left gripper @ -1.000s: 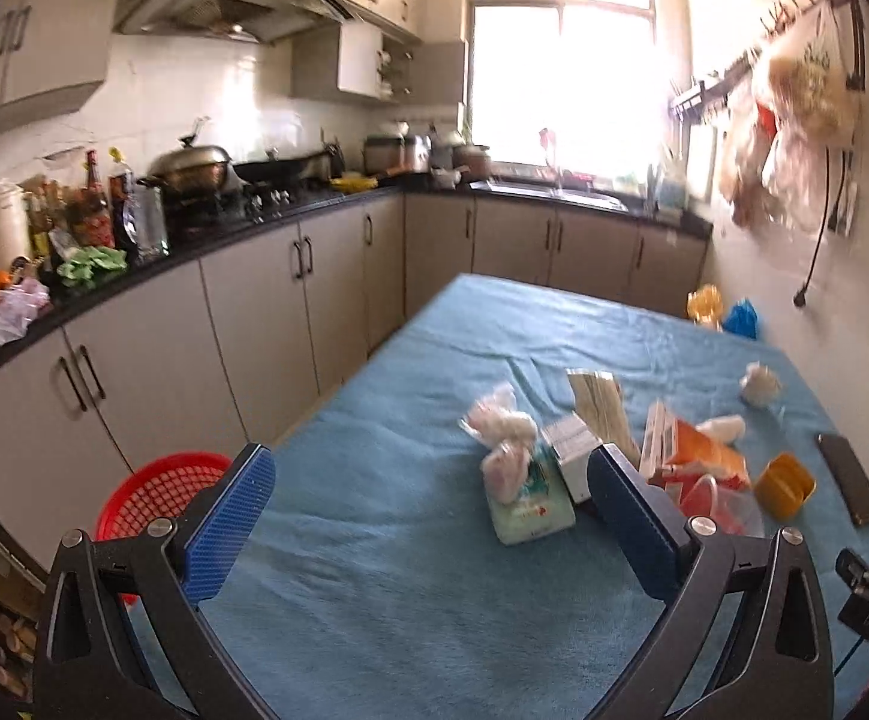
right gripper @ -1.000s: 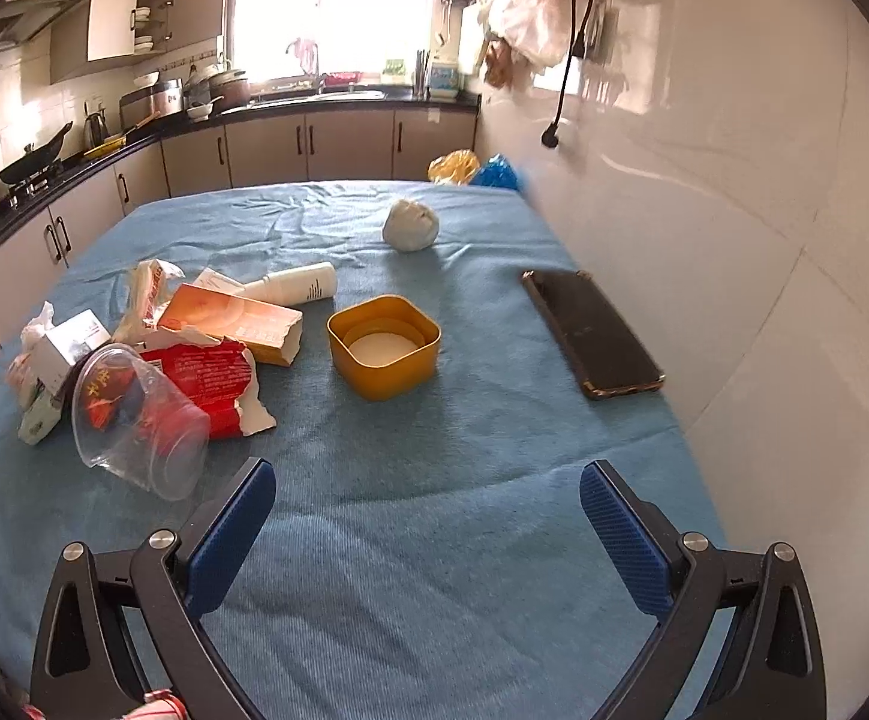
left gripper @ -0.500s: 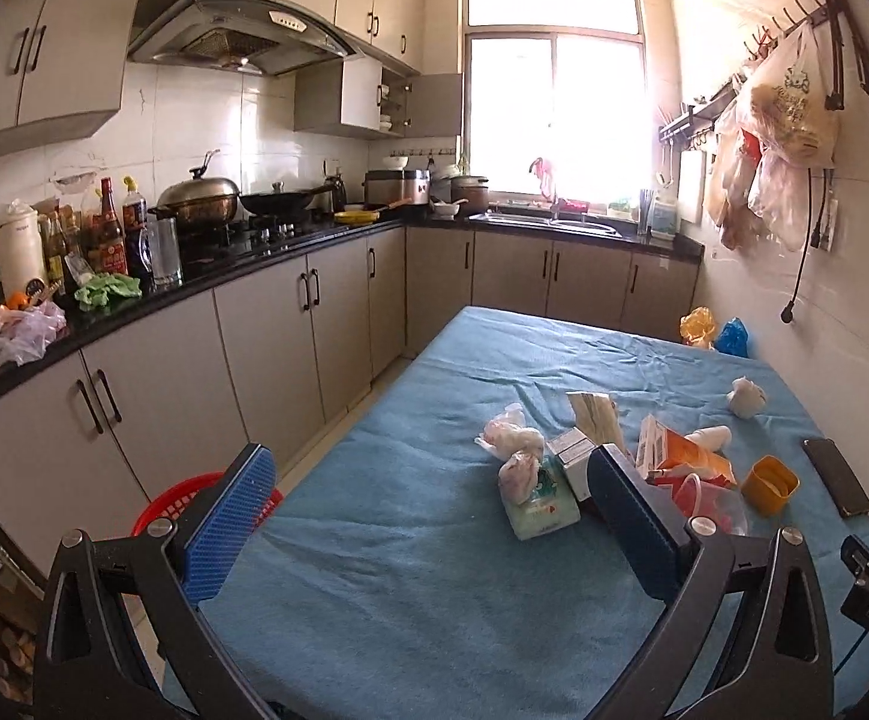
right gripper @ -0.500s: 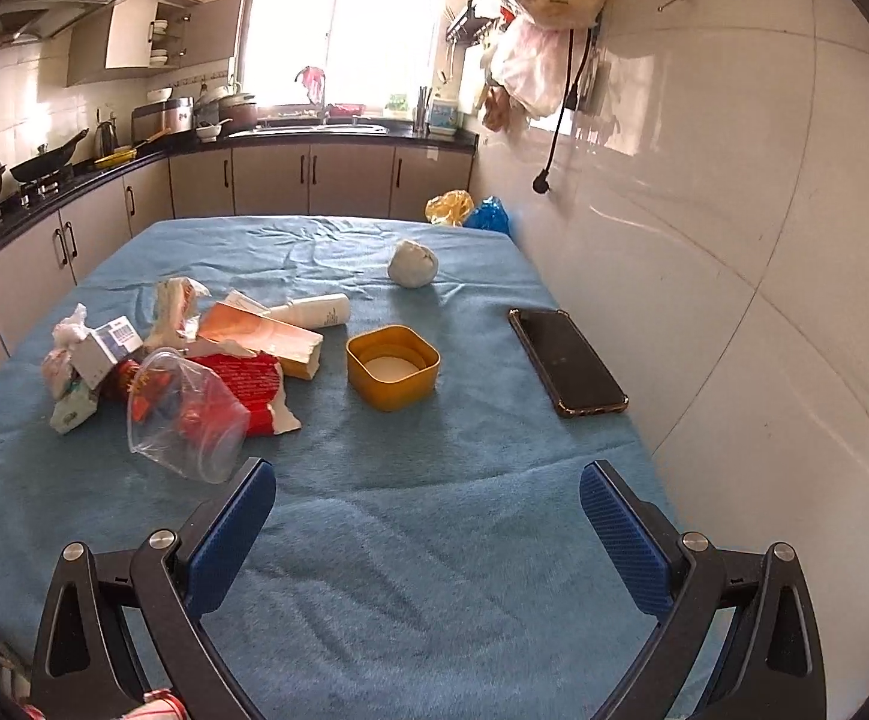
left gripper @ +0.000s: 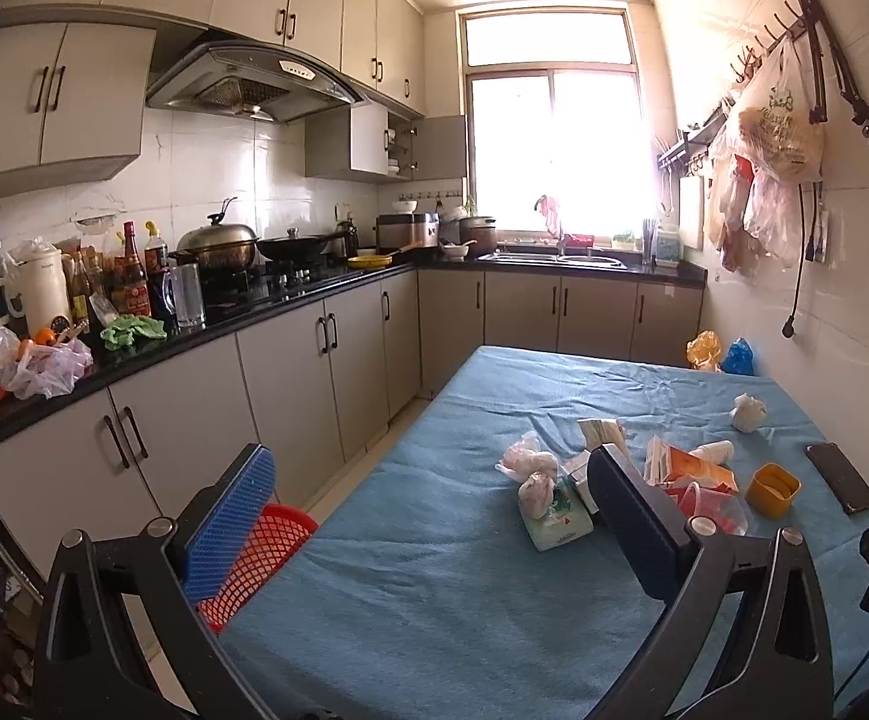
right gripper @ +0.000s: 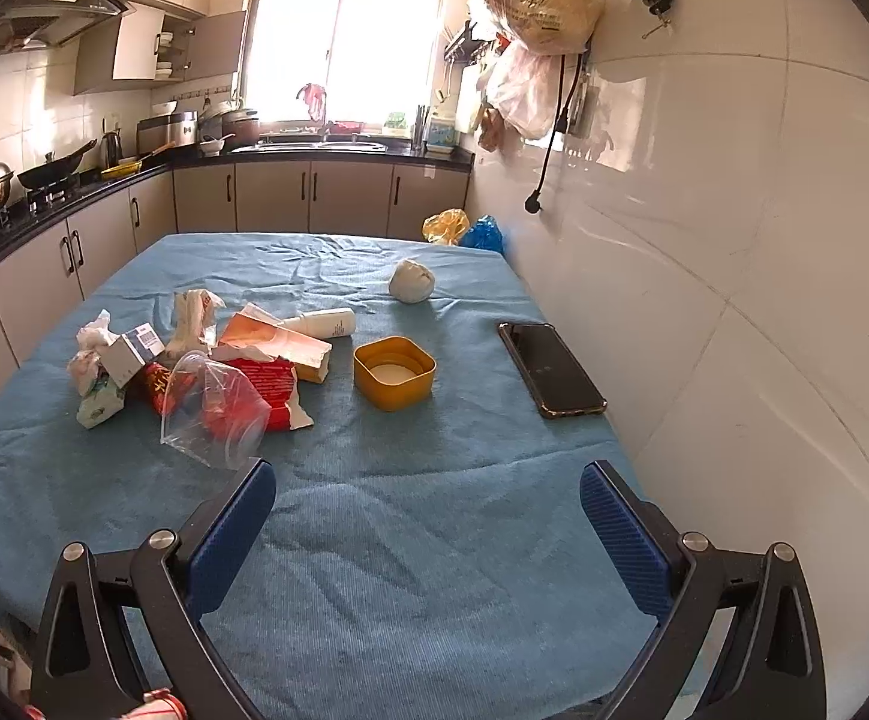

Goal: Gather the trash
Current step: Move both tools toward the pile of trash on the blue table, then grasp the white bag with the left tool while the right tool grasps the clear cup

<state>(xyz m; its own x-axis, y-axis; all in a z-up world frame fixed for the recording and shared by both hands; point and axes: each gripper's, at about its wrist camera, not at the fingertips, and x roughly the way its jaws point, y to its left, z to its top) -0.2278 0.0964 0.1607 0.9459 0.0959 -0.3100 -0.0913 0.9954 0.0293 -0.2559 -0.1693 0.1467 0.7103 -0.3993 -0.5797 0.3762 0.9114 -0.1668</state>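
Kitchen, bright window at far end. Big table (right gripper: 410, 540) with blue cloth. Red basket (left gripper: 254, 552) on floor by table's left edge, likely bin for trash. Trash pile (right gripper: 206, 360) sits left of table middle: wrappers, tissue pack, clear cup (right gripper: 212, 414). Yellow tub (right gripper: 394, 372) beside pile, phone (right gripper: 551, 369) near wall. Left gripper (left gripper: 434, 516) wide open, empty. Right gripper (right gripper: 428, 534) wide open, empty, above bare cloth. Nothing picked up yet; looks like start. Next: reach to pile, close on one piece, carry to basket.
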